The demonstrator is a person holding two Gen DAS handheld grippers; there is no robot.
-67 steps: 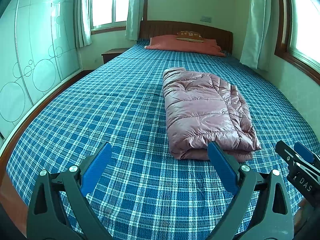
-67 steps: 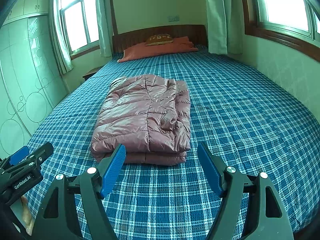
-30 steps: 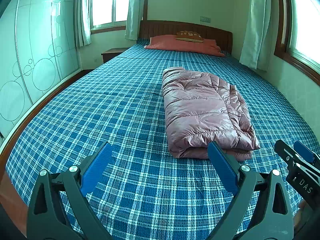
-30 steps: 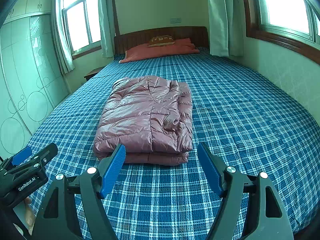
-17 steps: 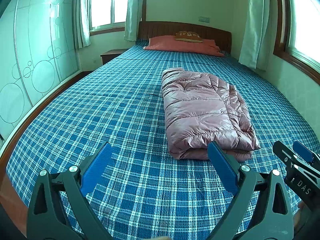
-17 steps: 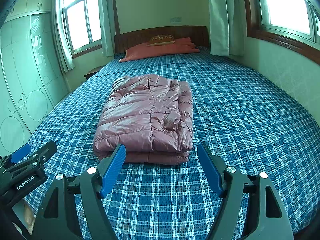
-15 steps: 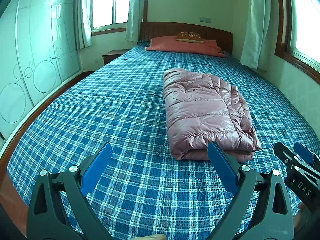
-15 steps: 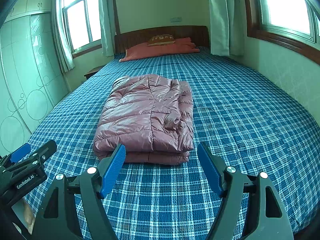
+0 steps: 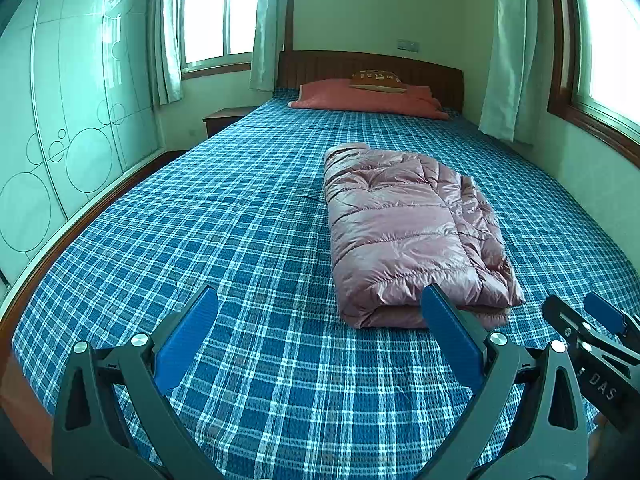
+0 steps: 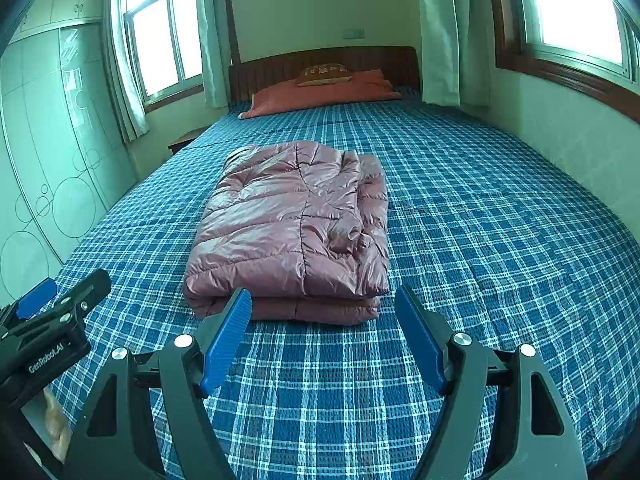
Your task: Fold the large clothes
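Note:
A shiny pink puffer jacket (image 9: 408,224) (image 10: 296,228) lies folded into a thick rectangle on the blue plaid bedspread (image 9: 248,240) (image 10: 480,216). My left gripper (image 9: 320,300) hovers over the foot of the bed, open, with only bedspread between its blue pads. Its right pad overlaps the jacket's near edge in the picture. My right gripper (image 10: 324,300) is open too, just short of the jacket's near edge. Each gripper shows at the edge of the other's view: the right one (image 9: 592,344) and the left one (image 10: 56,312).
An orange pillow (image 9: 364,98) and a small brown cushion (image 9: 376,78) lie by the wooden headboard (image 9: 372,66). A nightstand (image 9: 226,118) and a glass-fronted wardrobe (image 9: 60,120) stand to the left. The wall with a window (image 10: 576,8) borders the bed on the right.

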